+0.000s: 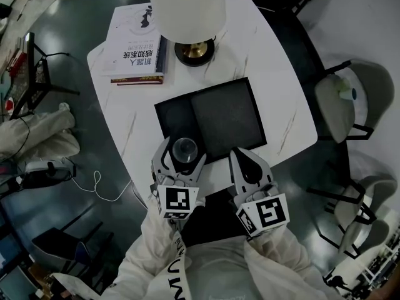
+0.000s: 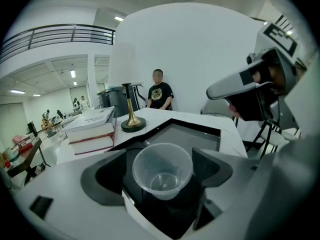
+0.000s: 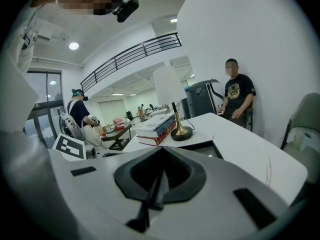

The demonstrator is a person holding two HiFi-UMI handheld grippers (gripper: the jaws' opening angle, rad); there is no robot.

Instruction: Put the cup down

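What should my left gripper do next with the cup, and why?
Probably draw the left gripper straight back toward the body with its jaws wide. The clear cup stands upright on the black mat between the jaws, which are apart and appear not to press it, so it looks set down. Backing out straight should avoid tipping it.

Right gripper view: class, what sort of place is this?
Probably an open-plan office or lab hall: a mezzanine railing overhead, cluttered work desks behind, and a white table with books and lamp.
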